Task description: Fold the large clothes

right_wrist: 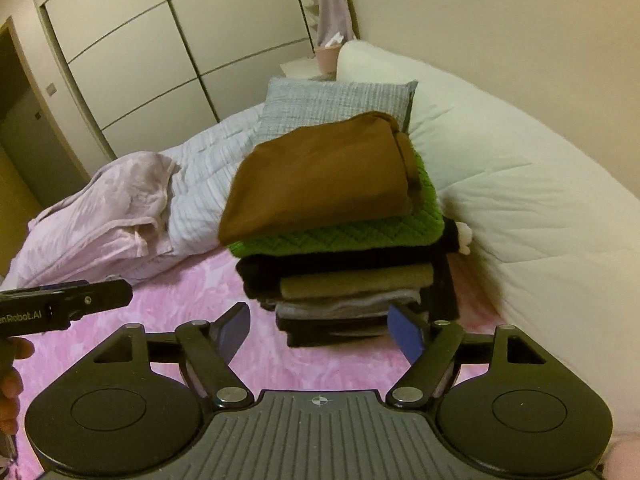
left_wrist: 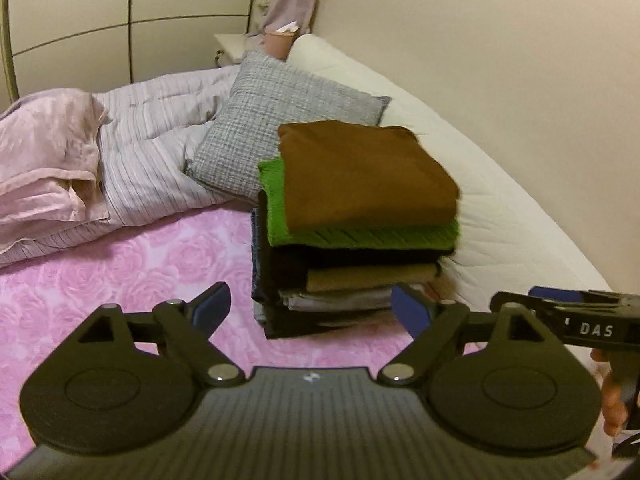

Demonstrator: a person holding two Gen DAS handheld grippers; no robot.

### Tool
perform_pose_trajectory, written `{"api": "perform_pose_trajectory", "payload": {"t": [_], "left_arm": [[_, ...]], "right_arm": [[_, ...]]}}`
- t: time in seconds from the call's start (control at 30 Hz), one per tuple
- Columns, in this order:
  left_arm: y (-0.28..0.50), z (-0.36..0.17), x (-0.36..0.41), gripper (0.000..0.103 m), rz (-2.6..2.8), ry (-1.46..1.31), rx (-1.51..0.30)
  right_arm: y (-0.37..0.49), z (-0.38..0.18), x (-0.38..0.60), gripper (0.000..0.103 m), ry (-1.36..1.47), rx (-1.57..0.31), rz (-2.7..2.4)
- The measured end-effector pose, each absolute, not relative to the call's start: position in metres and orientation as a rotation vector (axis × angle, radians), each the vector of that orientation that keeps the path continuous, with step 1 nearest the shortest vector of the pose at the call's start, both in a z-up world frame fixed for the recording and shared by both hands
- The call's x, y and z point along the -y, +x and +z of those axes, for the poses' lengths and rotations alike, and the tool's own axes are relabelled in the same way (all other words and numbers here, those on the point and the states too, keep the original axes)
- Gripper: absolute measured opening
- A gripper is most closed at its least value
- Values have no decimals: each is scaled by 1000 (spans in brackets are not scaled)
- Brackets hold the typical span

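Pink rose-print bedding (left_wrist: 120, 264) carries our stack of folded clothes (right_wrist: 344, 248), the smooth brown garment (left_wrist: 360, 176) topping a chunky green knit (right_wrist: 360, 232) over darker, flatter layers. Our left gripper (left_wrist: 310, 306) and right gripper (right_wrist: 320, 330) hover before it, jaws spread and empty. We would square any overhanging edges gently, since the tall soft pile may lean.

A stack of folded clothes (left_wrist: 352, 232) sits on the pink rose-patterned bed cover (left_wrist: 120, 272). A brown garment (left_wrist: 364, 172) lies flat on top, on a green knit (left_wrist: 360, 236), then black, tan and grey layers, edges roughly squared, beside a white quilted mattress edge (left_wrist: 500, 208).
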State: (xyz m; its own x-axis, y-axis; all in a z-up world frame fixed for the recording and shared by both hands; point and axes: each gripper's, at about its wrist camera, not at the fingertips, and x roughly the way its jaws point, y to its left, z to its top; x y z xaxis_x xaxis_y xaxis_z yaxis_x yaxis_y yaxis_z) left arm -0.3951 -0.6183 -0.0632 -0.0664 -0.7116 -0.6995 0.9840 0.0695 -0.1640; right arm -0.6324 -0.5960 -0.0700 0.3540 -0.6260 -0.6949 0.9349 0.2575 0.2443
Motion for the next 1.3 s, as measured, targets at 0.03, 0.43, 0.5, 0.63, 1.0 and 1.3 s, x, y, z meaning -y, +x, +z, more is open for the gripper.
{"api": "perform_pose_trajectory", "payload": {"t": [0.03, 0.43, 0.5, 0.63, 1.0, 1.3], "left_arm": [[-399, -59, 605, 86, -1477, 471, -740], [-418, -36, 468, 100, -1496, 519, -595], [-422, -34, 442, 102, -1487, 519, -561], [-427, -32, 403, 102, -1492, 522, -549], [-443, -23, 351, 102, -1488, 495, -601], [-470, -25, 340, 102, -1450, 491, -626]], "right_arm": [[-631, -68, 584, 73, 700, -517, -1130], [-616, -51, 448, 73, 667, -482, -1179], [-611, -47, 423, 73, 652, -486, -1176], [-606, -46, 383, 73, 628, -501, -1176], [-626, -37, 344, 73, 621, -486, -1145], [-646, -36, 335, 73, 612, -509, -1106]]}}
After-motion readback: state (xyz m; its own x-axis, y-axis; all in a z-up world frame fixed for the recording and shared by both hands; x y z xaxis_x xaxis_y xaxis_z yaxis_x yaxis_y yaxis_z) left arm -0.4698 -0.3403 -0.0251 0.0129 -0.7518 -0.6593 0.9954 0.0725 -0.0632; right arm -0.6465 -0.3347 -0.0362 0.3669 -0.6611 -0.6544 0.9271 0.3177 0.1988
